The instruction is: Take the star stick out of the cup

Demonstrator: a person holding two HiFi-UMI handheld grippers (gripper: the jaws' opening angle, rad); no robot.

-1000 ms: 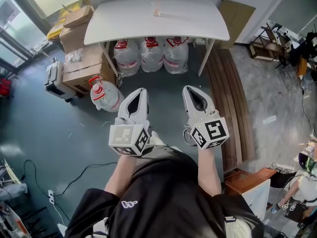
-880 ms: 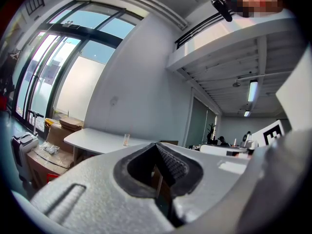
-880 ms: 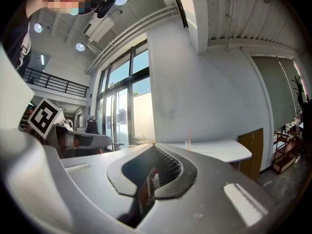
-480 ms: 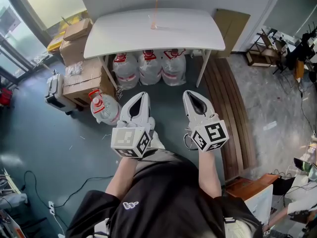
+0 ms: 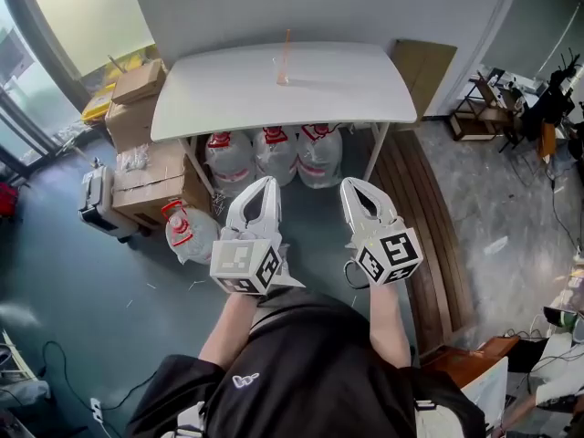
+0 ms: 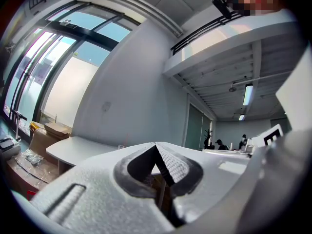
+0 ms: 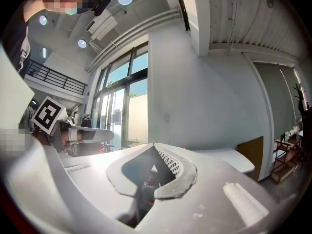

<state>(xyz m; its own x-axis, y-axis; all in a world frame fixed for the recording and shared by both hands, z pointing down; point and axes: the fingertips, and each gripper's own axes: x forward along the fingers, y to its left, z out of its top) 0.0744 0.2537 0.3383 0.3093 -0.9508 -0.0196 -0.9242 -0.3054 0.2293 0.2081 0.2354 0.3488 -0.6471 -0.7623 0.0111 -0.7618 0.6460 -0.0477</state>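
A clear cup (image 5: 282,74) stands near the middle of the white table (image 5: 338,89), with a thin orange stick (image 5: 286,46) rising out of it. Cup and stick show small and faint in the left gripper view, cup (image 6: 121,146) just above the jaws. My left gripper (image 5: 267,186) and right gripper (image 5: 353,186) are held side by side over the floor, well short of the table's front edge. Both are shut, tips together, nothing between them. In the right gripper view the stick (image 7: 185,141) is a faint line over the table.
Three large water jugs (image 5: 275,150) stand under the table, another jug (image 5: 186,231) on the floor to the left. Cardboard boxes (image 5: 146,167) are stacked at the table's left end. A wooden bench (image 5: 422,208) runs along the right. A brown board (image 5: 429,71) leans on the wall.
The table has come lower and nearer in the head view as the person moves towards it. Both grippers keep the same side-by-side pose and stay shut.
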